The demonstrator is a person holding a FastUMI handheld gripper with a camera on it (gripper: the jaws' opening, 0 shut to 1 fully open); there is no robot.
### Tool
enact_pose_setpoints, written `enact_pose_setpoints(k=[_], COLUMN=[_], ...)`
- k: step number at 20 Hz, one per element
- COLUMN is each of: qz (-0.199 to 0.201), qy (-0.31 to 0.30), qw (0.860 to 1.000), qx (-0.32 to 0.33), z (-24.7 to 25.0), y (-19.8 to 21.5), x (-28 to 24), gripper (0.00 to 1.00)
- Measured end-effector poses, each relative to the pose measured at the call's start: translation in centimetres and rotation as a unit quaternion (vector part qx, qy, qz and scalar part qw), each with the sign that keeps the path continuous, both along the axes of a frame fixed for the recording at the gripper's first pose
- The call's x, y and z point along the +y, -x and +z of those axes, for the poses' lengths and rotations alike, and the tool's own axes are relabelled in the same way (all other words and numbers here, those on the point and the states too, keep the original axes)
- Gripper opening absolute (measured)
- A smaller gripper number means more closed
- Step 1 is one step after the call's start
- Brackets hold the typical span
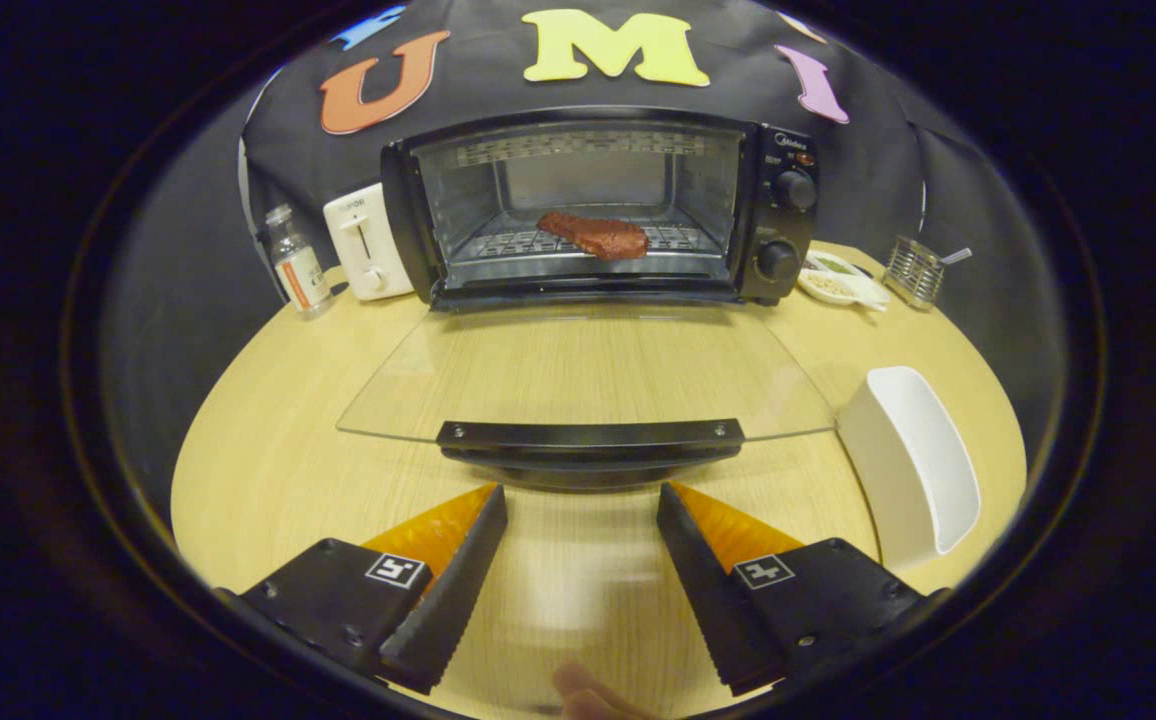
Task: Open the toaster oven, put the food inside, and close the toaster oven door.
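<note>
— Where does the food [595,236] sit?
— The reddish slab lies on the wire rack [498,243] inside the toaster oven [598,205], toward the front of the chamber.
— And the door?
— The glass door [586,372] is folded all the way down, lying flat over the bench [268,460], its dark handle [590,437] at the near edge.
— What of the gripper [582,572]?
— Its jaws stand released and wide apart, holding nothing, with bare wood between them; the handle lies just ahead of the tips, not touching.
— Anything around the oven?
— A white toaster [368,243] stands just beside its left wall, and a small bottle [298,263] stands left of that. On the right, two knobs [788,225] sit on the control panel, small dishes [843,280] and a wire holder [913,270] lie beyond, and a white bin [913,465] stands near the door's right corner.
</note>
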State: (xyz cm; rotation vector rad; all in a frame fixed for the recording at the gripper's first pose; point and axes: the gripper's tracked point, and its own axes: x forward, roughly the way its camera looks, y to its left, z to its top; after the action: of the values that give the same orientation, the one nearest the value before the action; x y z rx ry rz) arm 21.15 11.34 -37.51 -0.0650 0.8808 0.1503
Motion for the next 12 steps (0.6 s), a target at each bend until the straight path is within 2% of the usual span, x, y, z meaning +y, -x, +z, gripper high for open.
enact_pose_setpoints(k=[12], qz=[-0.003], qy=[0.0], qw=[1.0], qx=[0.0], z=[0.3], y=[-1.4], x=[0.4], gripper=[0.97])
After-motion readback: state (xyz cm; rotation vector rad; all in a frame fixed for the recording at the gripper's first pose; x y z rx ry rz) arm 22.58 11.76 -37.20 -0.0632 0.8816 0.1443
